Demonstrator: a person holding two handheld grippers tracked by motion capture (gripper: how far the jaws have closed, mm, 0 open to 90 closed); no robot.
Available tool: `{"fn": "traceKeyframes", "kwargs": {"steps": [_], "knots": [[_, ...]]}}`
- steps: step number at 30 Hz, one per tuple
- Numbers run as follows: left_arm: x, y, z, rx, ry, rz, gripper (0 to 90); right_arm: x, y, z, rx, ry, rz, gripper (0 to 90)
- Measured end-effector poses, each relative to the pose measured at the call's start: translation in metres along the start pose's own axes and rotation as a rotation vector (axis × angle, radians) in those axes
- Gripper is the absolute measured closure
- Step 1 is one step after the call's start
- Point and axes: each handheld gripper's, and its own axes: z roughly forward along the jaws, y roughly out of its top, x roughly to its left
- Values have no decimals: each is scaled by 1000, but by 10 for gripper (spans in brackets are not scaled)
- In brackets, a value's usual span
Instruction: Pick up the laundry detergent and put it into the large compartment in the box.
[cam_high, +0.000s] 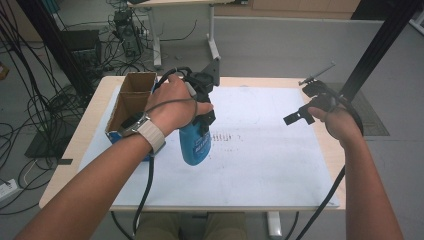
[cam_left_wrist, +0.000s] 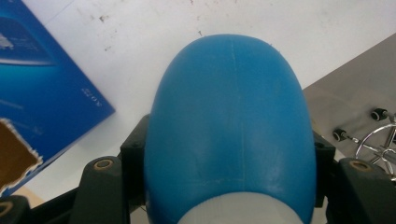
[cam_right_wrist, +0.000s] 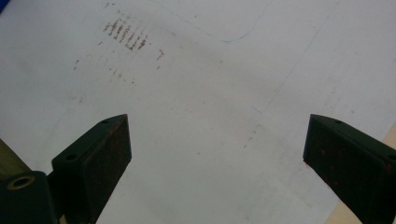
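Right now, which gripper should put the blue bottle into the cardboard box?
Left. The left gripper is already shut on the blue bottle, beside the cardboard box. The right gripper is open, empty and across the white mat.

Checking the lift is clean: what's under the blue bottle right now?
Under the blue bottle, held by the left gripper, lies the white mat with faint reddish marks. The bottle and hand cover the patch directly below.

A light wooden table (cam_high: 336, 150) carries a large white sheet (cam_high: 260, 165) marked with faint reddish smudges, covering most of its top; an open cardboard box (cam_high: 131, 100) with blue sides stands at the sheet's left edge
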Motion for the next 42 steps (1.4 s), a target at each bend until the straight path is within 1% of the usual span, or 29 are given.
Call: {"fn": "traceKeyframes", "kwargs": {"steps": [3, 4, 5, 7, 11, 12, 17, 19, 22, 23, 24, 26, 27, 28, 29, 30, 31, 32, 33, 34, 35, 37, 38, 39, 40, 42], "knots": [[2, -1, -16, -1, 7, -16, 387, -1, 0, -1, -3, 1, 2, 74], [2, -1, -16, -1, 7, -16, 387, -1, 0, -1, -3, 1, 2, 74], [2, -1, -23, -3, 9, -21, 387, -1, 0, -1, -4, 3, 0, 75], [3, -3, -31, -12, 4, -27, 387, 0, 0, -1, -7, 4, 0, 74], [10, -7, -54, -32, -12, -51, 387, 0, 1, -1, -9, 5, -2, 75], [12, -8, -59, -38, -12, -56, 387, 0, 1, -1, -9, 4, -3, 74], [13, -8, -80, -31, 9, -77, 387, -1, 1, -2, -9, 4, -1, 74], [17, -9, -89, -32, 7, -91, 387, 0, 2, -2, -8, 4, -1, 74], [26, -12, -103, -40, -11, -117, 387, -1, 2, -2, -8, 4, -1, 74], [26, -12, -103, -40, -11, -117, 386, -1, 2, -2, -8, 4, -1, 74], [33, -15, -111, -50, -23, -135, 387, -1, 2, -2, -9, 4, 1, 74], [38, -18, -119, -58, -27, -150, 386, -2, 1, -2, -9, 4, 2, 74], [41, -21, -123, -68, -28, -171, 387, -3, 1, -2, -8, 4, 2, 74], [41, -21, -123, -68, -28, -171, 386, -3, 1, -2, -8, 3, 4, 74], [46, -23, -131, -73, -23, -189, 386, -4, 1, -1, -8, 4, 5, 74], [46, -23, -131, -73, -23, -189, 387, -4, 1, -1, -8, 5, 7, 74], [53, -24, -139, -64, -20, -193, 386, -5, 1, -1, -7, 4, 5, 74], [53, -24, -139, -64, -20, -193, 387, -5, 1, -1, -7, 4, 5, 74], [59, -26, -144, -66, -18, -212, 386, -6, 1, -1, -6, 5, 9, 75], [59, -26, -144, -66, -18, -212, 387, -6, 1, -1, -6, 5, 9, 75], [64, -27, -150, -63, -19, -223, 386, -6, 1, 0, -7, 6, 10, 74], [71, -31, -154, -71, -19, -244, 386, -7, 2, 0, -7, 7, 13, 74], [76, -31, -157, -64, -21, -251, 386, -7, 2, 0, -7, 7, 13, 74], [78, -33, -159, -69, -22, -259, 386, -7, 2, 1, -4, 6, 12, 74], [82, -34, -161, -70, -23, -262, 386, -7, 2, 1, -5, 6, 13, 74], [92, -37, -164, -68, -24, -280, 386, -7, 3, 1, -4, 5, 14, 74]]}}
